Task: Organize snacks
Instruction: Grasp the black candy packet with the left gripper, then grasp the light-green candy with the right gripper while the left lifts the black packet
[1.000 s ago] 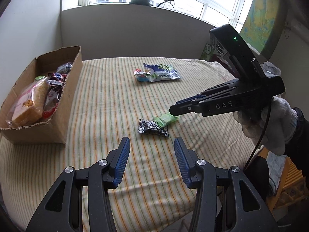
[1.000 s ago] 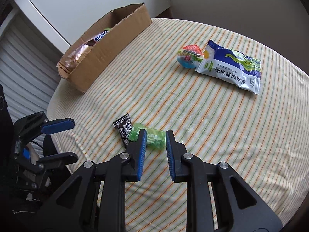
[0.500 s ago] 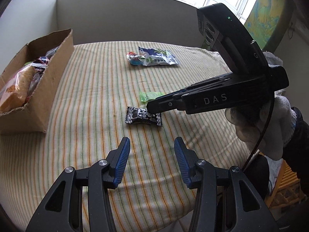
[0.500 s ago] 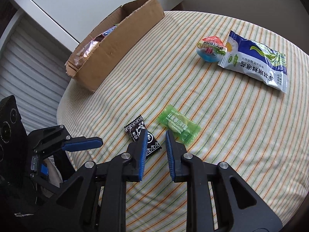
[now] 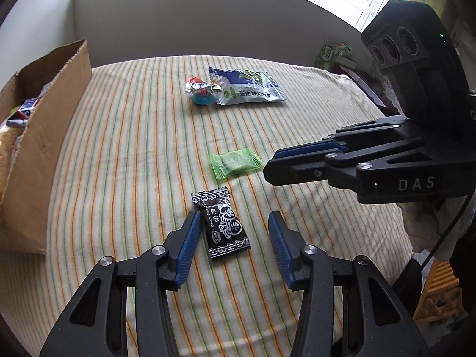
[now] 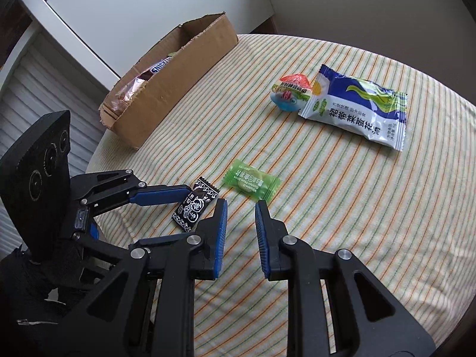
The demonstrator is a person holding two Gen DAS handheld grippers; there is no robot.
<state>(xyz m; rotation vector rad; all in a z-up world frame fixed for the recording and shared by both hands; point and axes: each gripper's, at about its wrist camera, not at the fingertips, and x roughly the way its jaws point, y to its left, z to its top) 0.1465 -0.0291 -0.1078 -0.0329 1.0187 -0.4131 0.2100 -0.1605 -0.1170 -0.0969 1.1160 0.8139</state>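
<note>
A black candy wrapper [image 5: 221, 226] lies on the striped cloth between the fingers of my left gripper [image 5: 234, 217], which is open; the pads do not press on it. In the right wrist view the same black candy [image 6: 193, 205] shows under the left gripper [image 6: 190, 211]. A green candy [image 5: 235, 165] lies just beyond it, apart. My right gripper [image 6: 241, 205] hangs shut and empty with its tips just short of the green candy [image 6: 251, 183]; its tip [image 5: 267, 172] is beside that candy.
An open cardboard box [image 5: 38, 148] with several snacks stands at the table's left edge. A blue-white packet [image 5: 250, 89] and a round foil-topped cup [image 5: 200, 92] lie at the far side. A gloved hand [image 5: 422, 223] holds the right gripper. The table's edge runs close below.
My left gripper moved forward and down until its fingers straddle the black candy. The green candy, earlier against the black one, now lies apart; the right gripper has drawn back from it.
</note>
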